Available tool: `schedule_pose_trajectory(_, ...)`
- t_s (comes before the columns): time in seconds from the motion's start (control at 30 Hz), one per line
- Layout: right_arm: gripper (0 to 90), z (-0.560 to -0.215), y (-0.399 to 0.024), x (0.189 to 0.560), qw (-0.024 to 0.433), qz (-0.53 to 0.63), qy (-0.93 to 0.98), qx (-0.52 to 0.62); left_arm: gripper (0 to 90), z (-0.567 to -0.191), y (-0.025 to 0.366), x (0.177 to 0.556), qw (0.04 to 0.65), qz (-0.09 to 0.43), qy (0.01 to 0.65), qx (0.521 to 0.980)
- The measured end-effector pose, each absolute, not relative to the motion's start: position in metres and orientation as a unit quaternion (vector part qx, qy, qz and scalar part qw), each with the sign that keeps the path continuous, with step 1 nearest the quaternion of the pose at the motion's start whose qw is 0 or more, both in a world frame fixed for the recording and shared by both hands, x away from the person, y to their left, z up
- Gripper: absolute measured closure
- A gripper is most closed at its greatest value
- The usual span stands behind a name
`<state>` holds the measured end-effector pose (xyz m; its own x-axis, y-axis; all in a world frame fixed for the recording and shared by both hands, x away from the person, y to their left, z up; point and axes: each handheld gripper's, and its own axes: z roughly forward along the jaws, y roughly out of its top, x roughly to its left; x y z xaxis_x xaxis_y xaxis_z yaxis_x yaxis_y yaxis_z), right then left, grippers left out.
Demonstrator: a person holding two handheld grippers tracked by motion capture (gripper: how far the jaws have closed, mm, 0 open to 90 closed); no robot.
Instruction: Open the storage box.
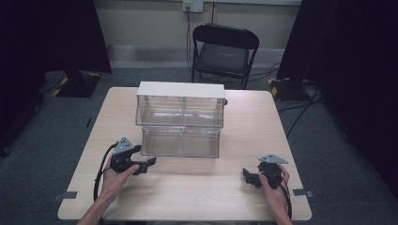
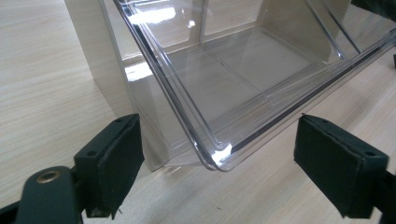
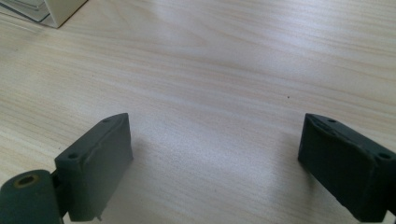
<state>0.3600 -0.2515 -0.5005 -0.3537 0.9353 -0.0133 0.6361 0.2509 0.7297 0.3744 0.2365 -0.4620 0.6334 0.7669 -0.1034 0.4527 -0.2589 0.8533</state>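
Note:
A clear plastic drawer cabinet (image 1: 180,105) with a white top stands mid-table. Its lower drawer (image 1: 180,140) is pulled out toward me. My left gripper (image 1: 149,163) sits at the drawer's front left corner. In the left gripper view the drawer's clear rounded corner (image 2: 219,158) lies between the two black pads (image 2: 116,158) of the left gripper (image 2: 219,144). The pads stand wide apart and do not touch it, and the drawer holds nothing. My right gripper (image 1: 248,177) rests near the table's front right, open, and in the right gripper view the gripper (image 3: 215,140) has bare wood between its jaws.
The wooden table (image 1: 187,197) has free surface in front of the drawer and between my hands. A black folding chair (image 1: 225,51) stands behind the table. Cables run over the grey floor at right. The cabinet's white corner (image 3: 60,9) shows far off.

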Motion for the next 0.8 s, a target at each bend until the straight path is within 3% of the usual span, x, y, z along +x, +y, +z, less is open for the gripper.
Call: schedule_pose_trajectory(0.8,9.1,-0.5005,-0.2515,0.36,0.231,0.324,0.756,0.519,15.5,-0.4587,0.2367,0.373,0.476,0.181,0.394,0.765)
